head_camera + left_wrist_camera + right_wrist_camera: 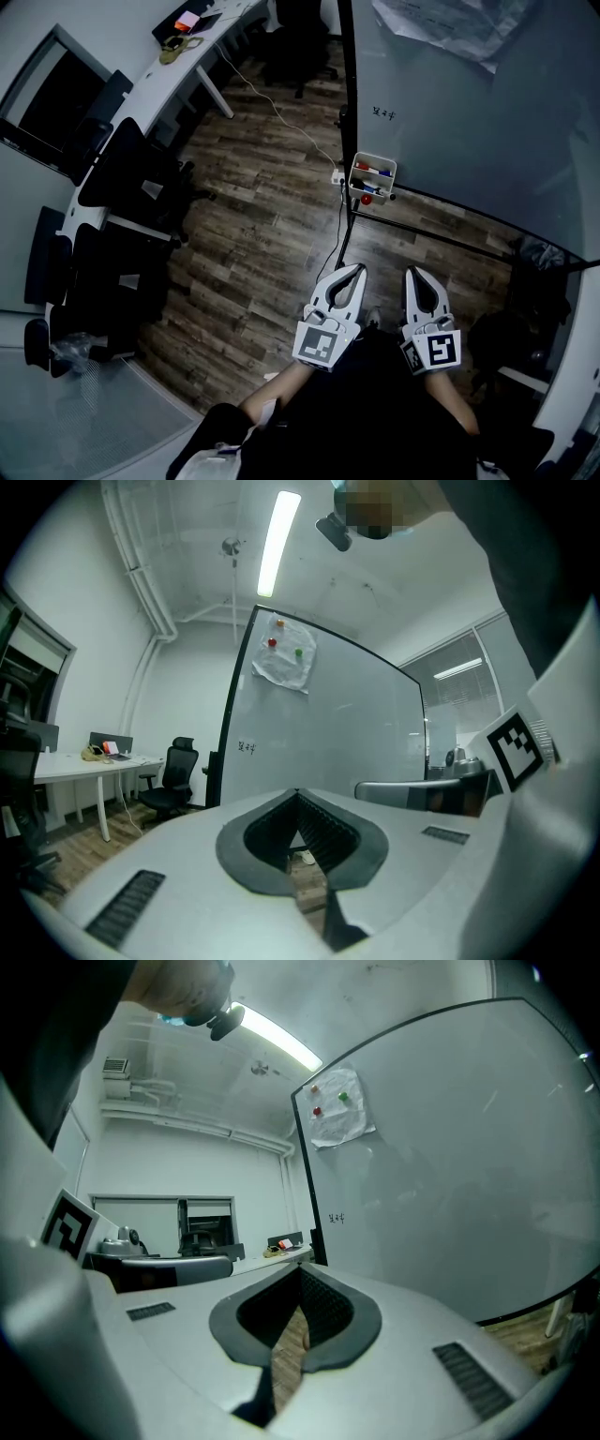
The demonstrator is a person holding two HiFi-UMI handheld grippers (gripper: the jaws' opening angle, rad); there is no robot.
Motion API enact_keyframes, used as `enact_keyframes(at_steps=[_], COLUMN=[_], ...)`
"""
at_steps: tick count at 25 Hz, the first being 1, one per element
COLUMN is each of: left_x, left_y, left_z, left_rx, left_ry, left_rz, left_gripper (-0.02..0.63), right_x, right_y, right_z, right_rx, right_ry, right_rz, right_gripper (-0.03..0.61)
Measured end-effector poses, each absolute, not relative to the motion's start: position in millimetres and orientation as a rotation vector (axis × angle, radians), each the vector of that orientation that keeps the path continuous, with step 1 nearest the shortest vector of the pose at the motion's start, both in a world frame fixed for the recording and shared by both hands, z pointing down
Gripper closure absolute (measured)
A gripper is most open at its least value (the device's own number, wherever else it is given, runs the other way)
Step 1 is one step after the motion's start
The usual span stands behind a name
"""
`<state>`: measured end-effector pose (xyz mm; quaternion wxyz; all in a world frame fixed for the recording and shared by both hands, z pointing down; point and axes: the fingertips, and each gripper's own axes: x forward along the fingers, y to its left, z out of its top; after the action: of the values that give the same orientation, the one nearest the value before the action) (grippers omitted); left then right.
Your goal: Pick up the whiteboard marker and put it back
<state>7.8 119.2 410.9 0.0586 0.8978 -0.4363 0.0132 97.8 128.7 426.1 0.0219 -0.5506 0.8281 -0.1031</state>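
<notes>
A small white basket (373, 167) hangs at the lower left corner of the whiteboard (450, 103) and holds a few markers (375, 172), red and blue among them; a red-capped one (367, 199) shows at its lower edge. Both grippers are held close to the person's body, well short of the basket. My left gripper (359, 270) is shut, its tips meeting, with nothing between them. My right gripper (412, 273) beside it is also shut and empty. Both gripper views look along the closed jaws at the whiteboard (319, 733) (450, 1194); no marker shows in them.
A long white desk (141, 103) with black office chairs (131, 178) runs along the left. A white cable (281, 117) crosses the wooden floor to a power strip (336, 175). Paper (441, 23) is pinned on the board. Dark bags (534, 258) sit at the right.
</notes>
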Motion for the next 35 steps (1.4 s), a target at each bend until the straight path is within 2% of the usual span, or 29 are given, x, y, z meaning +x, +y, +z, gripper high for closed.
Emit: enact_keyframes(at_steps=[35], left_x=[52], left_y=[90], left_z=[412], left_rx=[2.629], left_ry=[-1.478], left_rz=[0.066], left_gripper=[0.606], right_x=[127], right_y=[92], right_z=[435], right_rx=[-1.499], right_ry=[2.675], right_rz=[-0.35], right_gripper=[0.565])
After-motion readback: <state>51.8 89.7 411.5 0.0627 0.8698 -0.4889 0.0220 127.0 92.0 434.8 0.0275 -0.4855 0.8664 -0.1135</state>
